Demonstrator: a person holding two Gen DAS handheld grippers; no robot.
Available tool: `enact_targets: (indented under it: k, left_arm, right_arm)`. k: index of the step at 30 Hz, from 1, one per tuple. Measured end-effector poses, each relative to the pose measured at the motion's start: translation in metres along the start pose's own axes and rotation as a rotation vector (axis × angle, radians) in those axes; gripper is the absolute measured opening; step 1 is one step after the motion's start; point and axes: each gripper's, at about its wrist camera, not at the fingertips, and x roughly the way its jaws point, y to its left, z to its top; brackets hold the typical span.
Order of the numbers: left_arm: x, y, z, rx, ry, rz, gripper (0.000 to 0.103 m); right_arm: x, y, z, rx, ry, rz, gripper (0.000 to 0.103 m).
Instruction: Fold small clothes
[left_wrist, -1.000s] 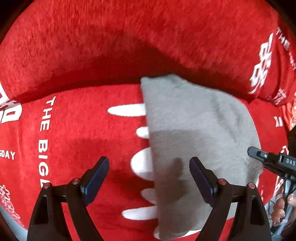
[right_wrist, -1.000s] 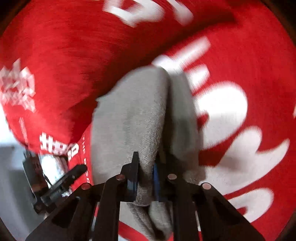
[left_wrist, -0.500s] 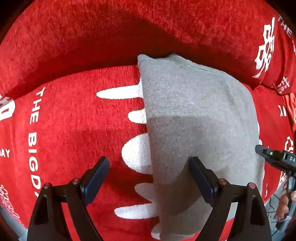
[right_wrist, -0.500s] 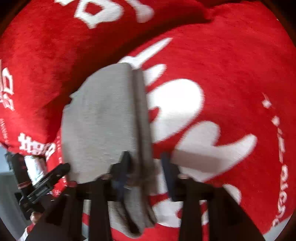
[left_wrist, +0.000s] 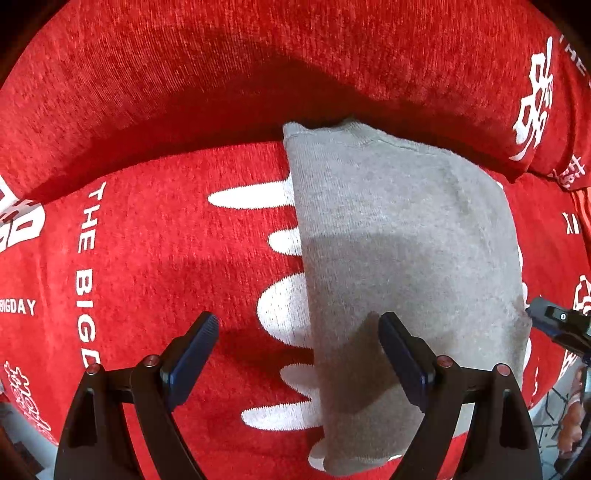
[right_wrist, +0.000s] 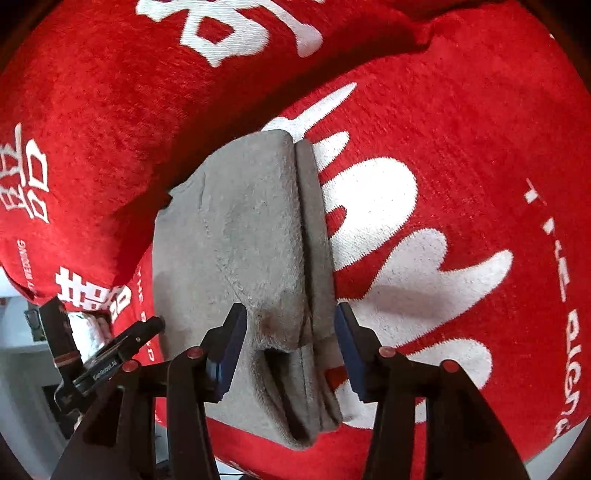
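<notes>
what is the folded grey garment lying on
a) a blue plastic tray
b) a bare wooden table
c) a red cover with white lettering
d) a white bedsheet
c: the grey garment rests folded on a red cover printed with white letters and shapes.

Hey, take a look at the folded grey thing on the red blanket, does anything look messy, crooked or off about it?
Mostly tidy. The grey garment lies folded on the red blanket, but its near end gapes between the opening jaws of the right hand-held gripper, with layers splayed apart. A small dark spot marks the fabric there; whether stain or shadow is unclear.
</notes>
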Motion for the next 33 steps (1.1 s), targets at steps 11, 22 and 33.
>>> enact_targets:
  k: [11, 22, 33]
  left_arm:
    - [0.001, 0.001, 0.004, -0.046, -0.009, 0.008, 0.089]
    - [0.005, 0.025, 0.018, -0.103, 0.003, -0.025, 0.089]
    - [0.054, 0.023, 0.036, -0.08, 0.135, -0.353, 0.089]
  right_arm:
    - [-0.001, -0.014, 0.004, 0.05, 0.01, 0.014, 0.069]
    - [-0.004, -0.029, 0.013, 0.066, 0.022, 0.066, 0.084]
    - [0.033, -0.024, 0.039, -0.012, 0.137, 0.27, 0.084]
